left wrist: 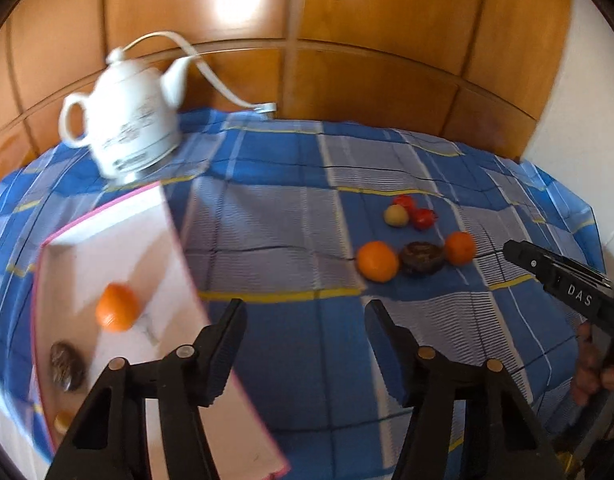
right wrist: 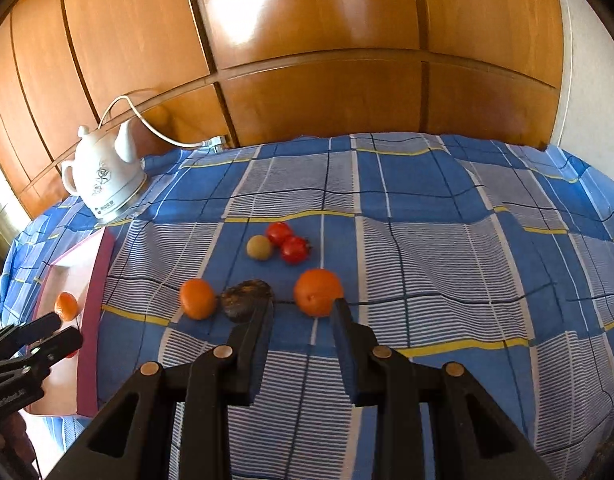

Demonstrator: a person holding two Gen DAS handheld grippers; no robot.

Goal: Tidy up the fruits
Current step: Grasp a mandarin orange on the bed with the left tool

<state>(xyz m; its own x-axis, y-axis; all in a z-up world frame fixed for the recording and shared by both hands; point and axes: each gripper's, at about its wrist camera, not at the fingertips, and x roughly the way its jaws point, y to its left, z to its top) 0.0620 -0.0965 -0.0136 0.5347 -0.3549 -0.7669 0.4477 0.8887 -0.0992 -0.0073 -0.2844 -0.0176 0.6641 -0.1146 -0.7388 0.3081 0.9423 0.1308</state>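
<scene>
Five loose fruits lie on the blue checked tablecloth (left wrist: 287,240) in the left wrist view: a near orange (left wrist: 377,261), a dark brown wrinkled fruit (left wrist: 422,257) touching it, a far orange (left wrist: 460,248), a pale yellow round fruit (left wrist: 396,216) and two small red fruits (left wrist: 424,218). The pink-rimmed white box (left wrist: 179,240) at left holds another orange (left wrist: 117,307) and a second dark fruit (left wrist: 67,365). The left gripper (left wrist: 303,312) stands partly open over bare cloth beside the box, with nothing between its jaws. A white ceramic kettle (left wrist: 127,128) sits behind the box.

In the right wrist view, the right gripper (right wrist: 303,308) has its jaws nearly closed and empty, its tips just short of the rightmost orange (right wrist: 318,292) and the dark fruit (right wrist: 247,295).

As I judge it, jaws this narrow would not span the orange; pushed forward without widening, the tips could nudge it so that it rolls across the cloth, or knock the dark fruit against its neighbour (right wrist: 197,298).
</scene>
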